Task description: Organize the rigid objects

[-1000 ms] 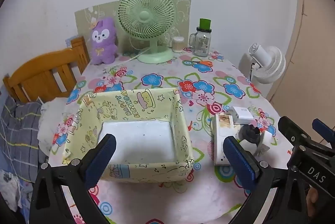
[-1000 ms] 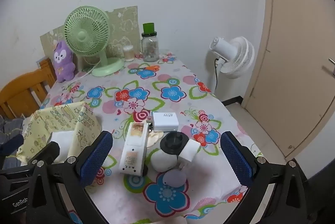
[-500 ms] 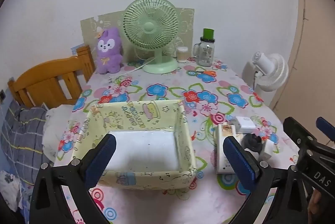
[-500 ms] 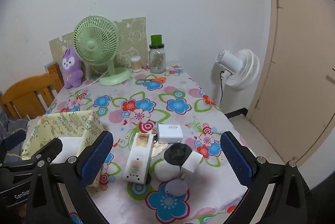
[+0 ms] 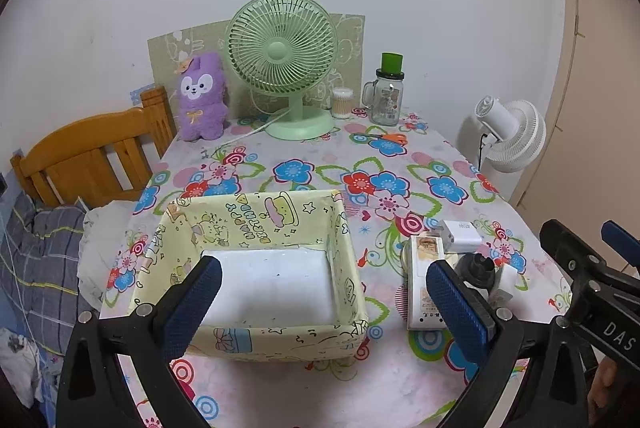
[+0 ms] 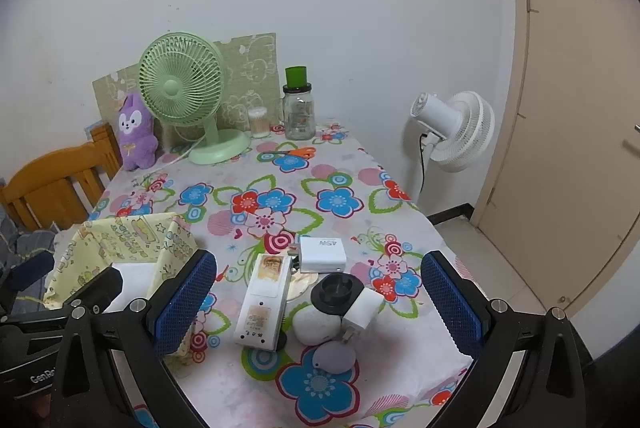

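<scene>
Yellow cartoon-print box (image 5: 256,228), open top, sitting empty on the left. Just right of it, clustered: long white charger (image 6: 264,302) lying flat, white adapter (image 6: 322,249), round white black-capped gadget (image 6: 326,308), small white plug (image 6: 359,313), grey tag (image 6: 335,356).

Green fan (image 5: 282,64), purple plush (image 5: 201,97), glass jar (image 5: 386,96).

Left wrist view: left gripper (image 5: 320,304) finger hides lower right part of white power strip (image 5: 425,280) and most of black-capped round white object (image 5: 478,270). Small white plug (image 5: 507,278) half hidden behind it. Right gripper (image 5: 600,268) cut off at right edge.

Right wrist view: yellow fabric box (image 6: 132,248) partly hidden by right gripper (image 6: 320,300) finger, lower left. Print on power strip (image 6: 264,302) too small to read. Wooden headboard (image 6: 52,184) cut off at left edge.
</scene>
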### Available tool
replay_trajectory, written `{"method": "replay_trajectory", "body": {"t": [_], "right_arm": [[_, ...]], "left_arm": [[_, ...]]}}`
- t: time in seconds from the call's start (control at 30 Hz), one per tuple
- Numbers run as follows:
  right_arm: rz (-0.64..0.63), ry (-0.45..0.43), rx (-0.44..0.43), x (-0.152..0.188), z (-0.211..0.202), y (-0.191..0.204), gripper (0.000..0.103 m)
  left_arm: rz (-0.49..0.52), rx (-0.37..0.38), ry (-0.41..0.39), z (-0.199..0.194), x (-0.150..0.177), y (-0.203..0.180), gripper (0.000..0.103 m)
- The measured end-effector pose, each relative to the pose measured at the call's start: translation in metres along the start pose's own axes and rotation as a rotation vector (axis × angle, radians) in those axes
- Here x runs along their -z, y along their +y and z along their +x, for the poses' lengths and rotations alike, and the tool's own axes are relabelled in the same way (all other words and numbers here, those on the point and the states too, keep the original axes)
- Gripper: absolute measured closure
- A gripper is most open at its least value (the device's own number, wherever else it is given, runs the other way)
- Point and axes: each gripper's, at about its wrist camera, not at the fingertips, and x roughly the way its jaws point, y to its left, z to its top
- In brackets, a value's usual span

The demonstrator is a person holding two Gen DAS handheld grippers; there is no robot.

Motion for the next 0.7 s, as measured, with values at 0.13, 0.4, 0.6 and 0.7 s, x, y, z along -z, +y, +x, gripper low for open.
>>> {"method": "replay_trajectory", "body": {"t": [0.13, 0.4, 0.6, 0.7], "right_arm": [[0.004, 0.003, -0.01, -0.001, 0.0, -0.001, 0.0], [0.007, 0.005, -0.015, -0.003, -0.001, -0.001, 0.0], [0.004, 0.003, -0.017, -0.004, -0.001, -0.002, 0.0], [0.005, 0.002, -0.02, -0.004, -0.002, -0.002, 0.0]], "left_arm": [[-0.008, 0.0, 0.006, 0.0, -0.001, 0.0, 0.0], [0.01, 0.0, 0.006, 0.0, -0.002, -0.005, 0.0], [0.012, 0.0, 0.0, -0.001, -0.003, -0.009, 0.0], [0.01, 0.0, 0.0, -0.001, -0.003, -0.01, 0.0]]}}
